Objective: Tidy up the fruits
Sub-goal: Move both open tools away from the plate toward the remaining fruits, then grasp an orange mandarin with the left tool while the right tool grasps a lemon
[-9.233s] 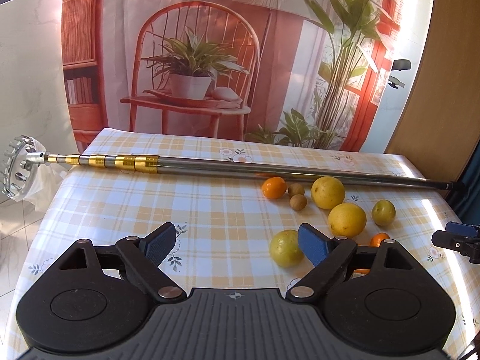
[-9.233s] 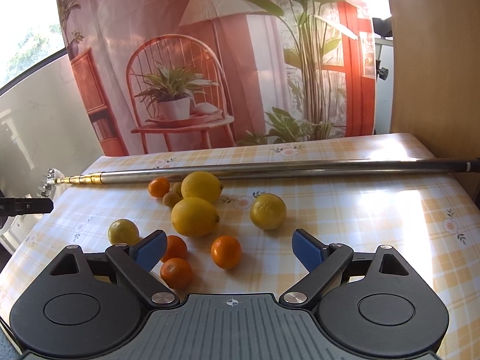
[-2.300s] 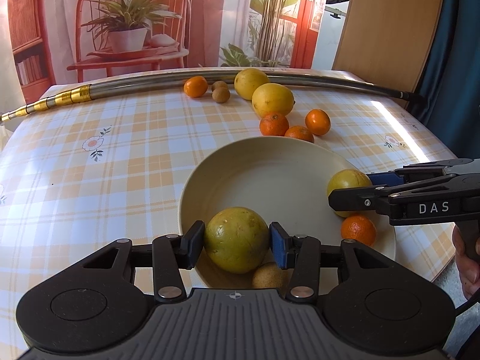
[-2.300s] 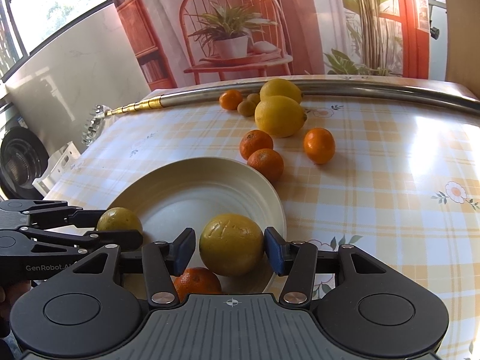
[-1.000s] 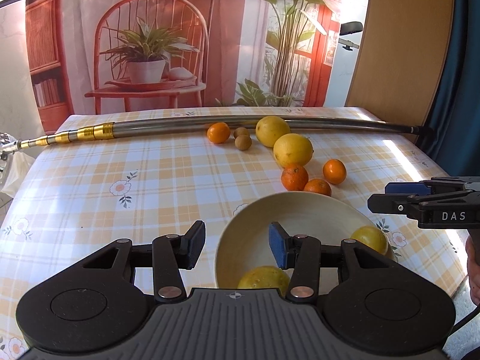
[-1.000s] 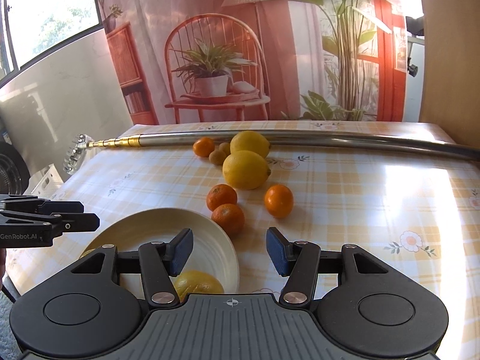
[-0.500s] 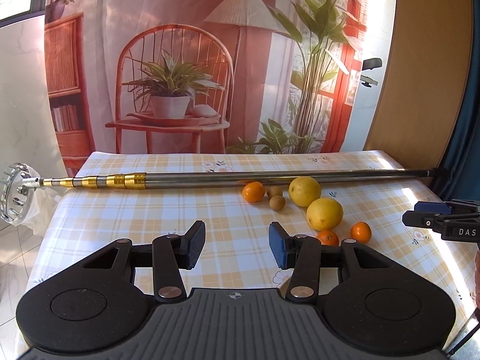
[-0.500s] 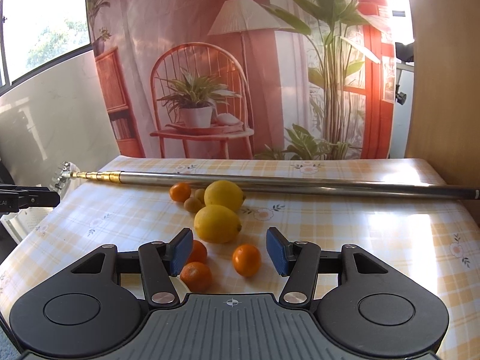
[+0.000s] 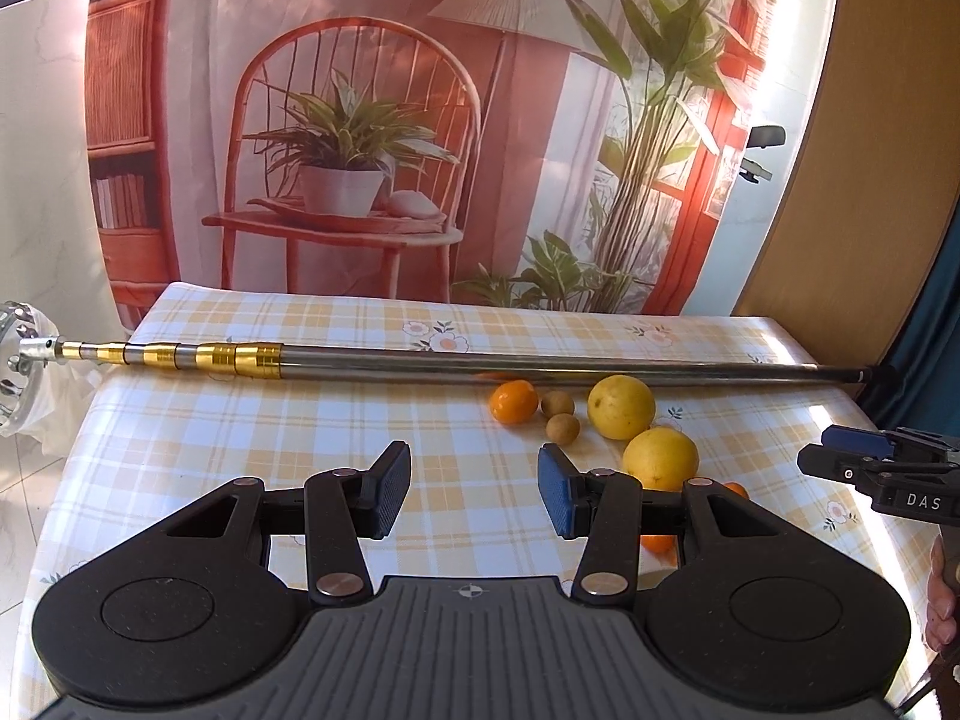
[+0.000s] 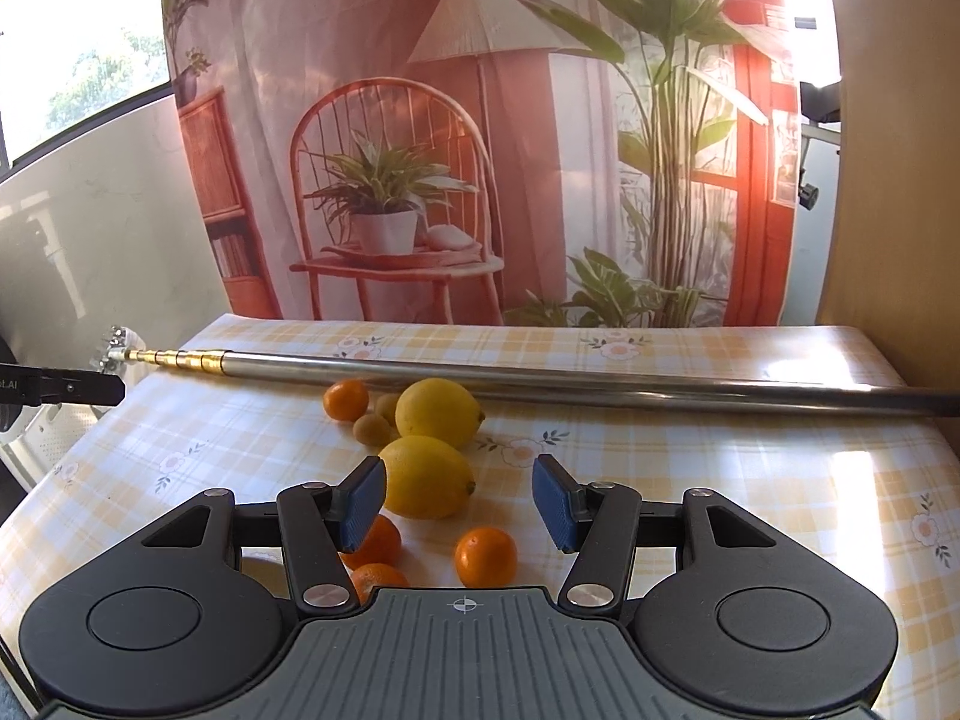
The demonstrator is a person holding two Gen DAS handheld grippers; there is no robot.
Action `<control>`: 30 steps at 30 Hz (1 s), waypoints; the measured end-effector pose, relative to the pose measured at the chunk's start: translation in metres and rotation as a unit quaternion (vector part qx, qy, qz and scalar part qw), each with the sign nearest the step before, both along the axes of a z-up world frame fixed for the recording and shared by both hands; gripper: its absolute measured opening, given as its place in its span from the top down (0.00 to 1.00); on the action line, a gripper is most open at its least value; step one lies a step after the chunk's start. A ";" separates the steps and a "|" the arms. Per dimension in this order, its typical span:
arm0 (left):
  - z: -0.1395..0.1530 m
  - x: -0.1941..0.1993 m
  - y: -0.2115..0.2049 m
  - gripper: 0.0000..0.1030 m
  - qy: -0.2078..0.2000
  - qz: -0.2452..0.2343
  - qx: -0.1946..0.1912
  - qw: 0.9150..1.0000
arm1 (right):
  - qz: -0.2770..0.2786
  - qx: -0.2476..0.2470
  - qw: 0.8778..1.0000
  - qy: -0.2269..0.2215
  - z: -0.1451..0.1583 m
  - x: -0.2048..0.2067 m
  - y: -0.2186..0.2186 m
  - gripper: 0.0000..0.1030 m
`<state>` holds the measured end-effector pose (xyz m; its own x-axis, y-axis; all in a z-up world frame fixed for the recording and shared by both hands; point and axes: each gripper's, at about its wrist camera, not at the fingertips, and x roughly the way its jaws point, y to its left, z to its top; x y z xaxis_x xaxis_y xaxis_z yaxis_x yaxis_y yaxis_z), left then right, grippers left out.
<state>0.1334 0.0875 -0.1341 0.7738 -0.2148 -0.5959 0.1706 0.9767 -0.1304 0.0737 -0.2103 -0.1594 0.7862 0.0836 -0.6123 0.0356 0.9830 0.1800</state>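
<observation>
Pole [image 9: 540, 366]: polished metal, gold bands.
Tablecloth [image 10: 750, 480]: glossy, smooth checked plastic.
Lemons [image 10: 427, 477]: dimpled, slightly shiny peel.

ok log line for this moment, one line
left claw: open, empty | right claw: open, empty | lemons, oranges on table

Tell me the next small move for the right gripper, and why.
Probably ease the right gripper forward and down over the near lemon. Its jaws are open and empty, the lemon lies loose on the table just ahead, slightly left of centre, so nudge left first.
</observation>
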 end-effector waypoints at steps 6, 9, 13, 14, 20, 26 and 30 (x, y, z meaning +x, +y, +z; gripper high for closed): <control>-0.004 0.022 -0.008 0.52 0.014 -0.026 0.018 0.999 | -0.001 0.006 1.000 0.016 -0.010 0.009 0.001 0.51; -0.002 0.038 -0.016 0.52 0.009 -0.044 0.027 0.999 | -0.005 0.010 1.000 0.012 -0.012 0.015 0.001 0.51; 0.002 0.063 -0.028 0.52 0.005 -0.056 0.019 0.998 | -0.012 0.019 1.000 0.008 -0.015 0.026 -0.002 0.51; 0.001 0.070 -0.031 0.52 0.008 -0.056 0.014 0.998 | -0.014 0.021 1.000 0.008 -0.017 0.029 -0.003 0.51; -0.021 0.119 -0.045 0.52 0.054 -0.033 -0.030 0.998 | -0.021 0.035 0.999 0.022 -0.030 0.039 -0.009 0.51; -0.048 0.162 -0.052 0.52 0.108 0.015 -0.077 0.991 | -0.028 0.049 0.998 0.040 -0.046 0.046 -0.016 0.51; -0.064 0.180 -0.049 0.52 0.135 0.041 -0.098 0.985 | -0.029 0.052 0.997 0.044 -0.050 0.047 -0.017 0.51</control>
<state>0.3138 0.0386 -0.1977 0.6129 -0.2892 -0.7353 0.0248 0.9372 -0.3479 0.1209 -0.2275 -0.2096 0.7352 0.1075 -0.6692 0.1111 0.9549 0.2755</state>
